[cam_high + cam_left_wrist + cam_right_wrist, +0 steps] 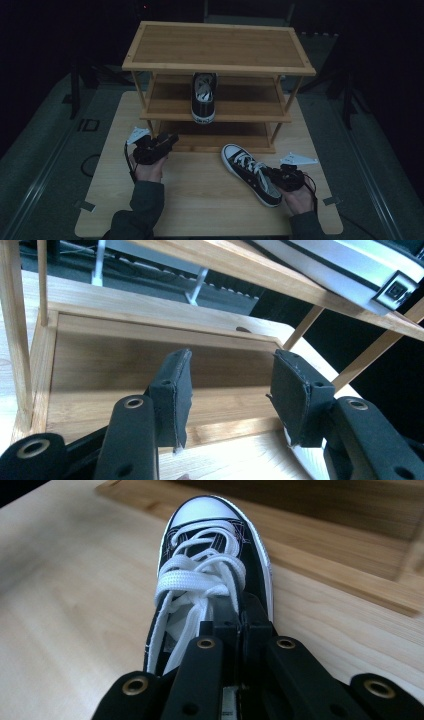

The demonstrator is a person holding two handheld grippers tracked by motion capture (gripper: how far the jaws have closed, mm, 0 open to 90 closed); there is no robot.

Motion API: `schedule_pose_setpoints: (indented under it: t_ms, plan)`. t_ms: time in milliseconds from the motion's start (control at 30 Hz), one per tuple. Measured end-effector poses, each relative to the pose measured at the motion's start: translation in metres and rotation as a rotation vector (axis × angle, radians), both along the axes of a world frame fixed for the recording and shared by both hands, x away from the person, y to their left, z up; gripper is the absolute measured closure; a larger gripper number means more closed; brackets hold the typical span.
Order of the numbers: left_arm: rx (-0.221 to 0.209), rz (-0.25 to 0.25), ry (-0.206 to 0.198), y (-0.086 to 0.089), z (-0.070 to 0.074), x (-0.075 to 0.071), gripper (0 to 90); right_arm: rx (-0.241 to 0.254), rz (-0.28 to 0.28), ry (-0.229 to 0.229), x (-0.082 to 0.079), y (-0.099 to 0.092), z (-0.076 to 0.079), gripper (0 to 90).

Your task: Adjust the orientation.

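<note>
My right gripper (243,630) is clamped on the side wall of the black sneaker (250,173), near its heel opening. Shoe sits on the table (200,200), near the right edge, toe twd the shoe rack (215,75) at the back. My left gripper (230,390) is at the rack's bottom shelf (125,365), left part: jaws wide apart, nothing btwn them. 2nd sneaker (204,97) on the middle shelf.

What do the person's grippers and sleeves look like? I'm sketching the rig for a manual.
Each hand carries a black two-jaw tool. The left gripper has flat black arms with brass-ringed holes and dark fabric-covered pads frayed at the edges. The right gripper has the same black arms and brass rings. Each bears a pale grey three-cornered plate and trails a black cable. The sleeves are dark grey-green.
</note>
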State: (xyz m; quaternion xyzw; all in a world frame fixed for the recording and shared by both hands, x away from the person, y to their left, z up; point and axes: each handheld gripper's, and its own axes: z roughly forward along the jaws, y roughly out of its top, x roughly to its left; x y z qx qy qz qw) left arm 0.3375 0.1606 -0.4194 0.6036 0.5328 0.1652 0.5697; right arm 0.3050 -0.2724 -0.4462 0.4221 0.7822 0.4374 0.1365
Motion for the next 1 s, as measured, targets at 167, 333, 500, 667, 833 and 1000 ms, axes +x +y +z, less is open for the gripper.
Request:
schedule_pose_setpoints:
  t_ms: [167,333,500,667,833,1000]
  plan:
    - [0.003,0.002,0.005,0.000,-0.001,0.000,51.3,0.028,-0.112,0.016,0.009,-0.007,0.001,88.6]
    - [0.006,-0.003,0.011,-0.002,-0.003,0.000,51.2,0.018,-0.208,0.025,0.016,-0.008,0.000,88.6]
    - [0.007,-0.002,0.005,-0.001,-0.002,0.000,51.3,0.018,-0.237,0.036,0.020,-0.008,-0.004,88.5]
    - [0.008,-0.004,0.008,-0.001,-0.003,-0.001,51.3,0.005,-0.202,0.043,0.020,-0.011,-0.006,86.2]
    - [0.008,-0.001,0.007,-0.001,-0.002,-0.001,51.2,-0.015,-0.178,0.048,0.019,-0.015,-0.004,80.7]
    - [0.013,0.003,0.010,0.000,-0.004,-0.001,51.0,-0.042,-0.172,0.069,0.021,-0.016,-0.004,80.2]
